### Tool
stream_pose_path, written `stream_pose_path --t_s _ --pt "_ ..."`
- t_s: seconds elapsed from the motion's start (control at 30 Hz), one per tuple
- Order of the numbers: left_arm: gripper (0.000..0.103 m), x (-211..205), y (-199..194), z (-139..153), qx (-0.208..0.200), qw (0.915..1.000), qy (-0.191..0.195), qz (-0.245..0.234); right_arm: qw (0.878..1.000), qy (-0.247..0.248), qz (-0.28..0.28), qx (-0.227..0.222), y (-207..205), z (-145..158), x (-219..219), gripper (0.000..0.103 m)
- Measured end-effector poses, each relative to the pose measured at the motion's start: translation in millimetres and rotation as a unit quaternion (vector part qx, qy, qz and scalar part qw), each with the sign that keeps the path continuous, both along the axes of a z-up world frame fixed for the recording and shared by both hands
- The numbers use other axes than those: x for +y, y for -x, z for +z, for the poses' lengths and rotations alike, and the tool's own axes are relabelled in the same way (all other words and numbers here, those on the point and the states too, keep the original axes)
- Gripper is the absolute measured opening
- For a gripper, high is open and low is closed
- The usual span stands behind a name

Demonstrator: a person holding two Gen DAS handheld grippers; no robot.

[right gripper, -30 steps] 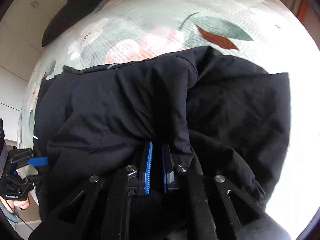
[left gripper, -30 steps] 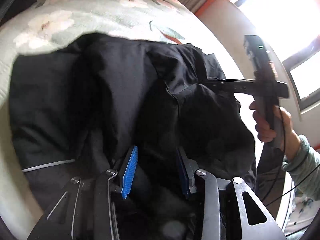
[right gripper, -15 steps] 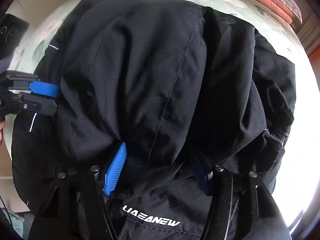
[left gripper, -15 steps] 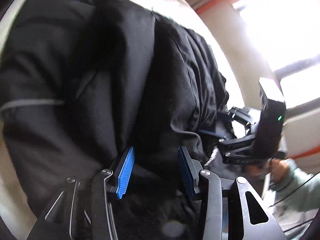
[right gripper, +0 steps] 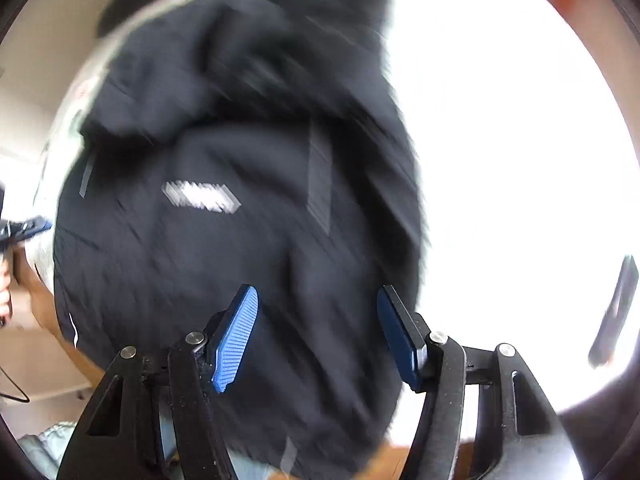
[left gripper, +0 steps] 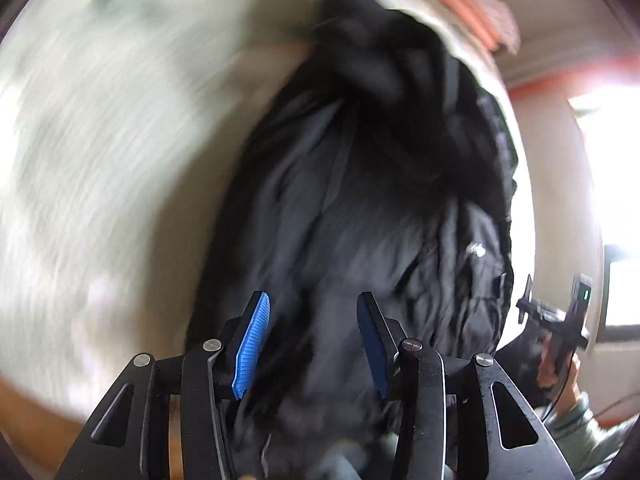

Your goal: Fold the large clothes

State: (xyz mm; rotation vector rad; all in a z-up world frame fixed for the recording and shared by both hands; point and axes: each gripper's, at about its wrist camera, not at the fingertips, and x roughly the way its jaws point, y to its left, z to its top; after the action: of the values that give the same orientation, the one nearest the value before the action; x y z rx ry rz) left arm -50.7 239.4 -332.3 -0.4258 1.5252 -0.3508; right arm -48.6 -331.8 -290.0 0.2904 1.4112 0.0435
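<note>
A large black jacket (left gripper: 360, 220) lies bunched on the pale floral bedspread (left gripper: 100, 160); both views are motion-blurred. It fills the right wrist view (right gripper: 240, 220), with a white logo (right gripper: 200, 198) on it. My left gripper (left gripper: 312, 332) has its jaws apart, with black cloth lying between and below the blue pads (left gripper: 252, 344). My right gripper (right gripper: 316, 328) is wide open over the jacket's near edge, gripping nothing. The right gripper also shows at the far right of the left wrist view (left gripper: 560, 316).
A bright window (left gripper: 616, 200) washes out the right side of both views. Pink bedding (left gripper: 472, 8) lies at the far end of the bed. A wooden bed edge (right gripper: 48, 312) shows at the lower left. The person's sleeve (left gripper: 580, 432) is at the lower right.
My right gripper, shut on the jacket a second ago, has opened and let go. Both grippers have swung quickly, and the jacket now lies in a narrower bunched heap.
</note>
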Motion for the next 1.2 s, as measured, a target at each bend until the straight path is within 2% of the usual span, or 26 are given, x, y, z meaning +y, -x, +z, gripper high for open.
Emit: stream_pose_path --t_s 0.1,0.23,0.37,0.47,0.6,0.83,0.97,1.03,1.1,1.2 --pt "0.051 20.6 39.2 -18.6 0.055 0.997 0.045 0.029 0.998 -0.033 -0.032 0.032 39.3 -32.2 -35.8 0.066" --pt "0.051 35.2 79.4 -38.0 0.089 0.9909 0.048 0.089 0.995 -0.067 -0.05 0.052 70.1 -61.3 -57.8 0.066" --pt "0.051 47.9 90.5 -52.3 0.111 0.9835 0.057 0.13 0.993 -0.095 -0.03 0.06 76.2 -76.3 -49.9 0.066" --pt "0.052 57.2 88.9 -57.3 0.125 0.9822 0.079 0.116 0.992 -0.102 0.001 0.071 78.7 -88.1 -35.4 0.066" --pt "0.052 64.9 85.0 -51.3 0.121 0.9865 0.067 0.087 0.989 -0.116 0.033 0.082 88.8 -94.5 -27.2 0.067" --pt "0.052 84.0 85.9 -42.8 0.099 0.9874 0.068 0.103 0.989 -0.103 0.057 0.092 85.4 -105.6 -20.6 0.066" --pt "0.052 96.5 87.2 -34.9 0.075 0.9838 0.091 0.135 0.989 -0.107 0.053 0.088 88.2 -105.5 -21.5 0.066" --pt "0.055 100.6 84.4 -35.3 0.074 0.9876 0.064 0.123 0.989 -0.113 0.048 0.088 88.5 -109.9 -15.3 0.066" --pt "0.055 99.1 82.4 -47.4 0.092 0.9891 0.032 0.11 0.988 -0.123 0.043 0.088 93.9 -115.7 -14.3 0.066" --pt "0.055 92.2 82.1 -65.8 0.111 0.9888 0.04 0.091 0.985 -0.139 0.046 0.091 97.9 -115.4 -18.3 0.066"
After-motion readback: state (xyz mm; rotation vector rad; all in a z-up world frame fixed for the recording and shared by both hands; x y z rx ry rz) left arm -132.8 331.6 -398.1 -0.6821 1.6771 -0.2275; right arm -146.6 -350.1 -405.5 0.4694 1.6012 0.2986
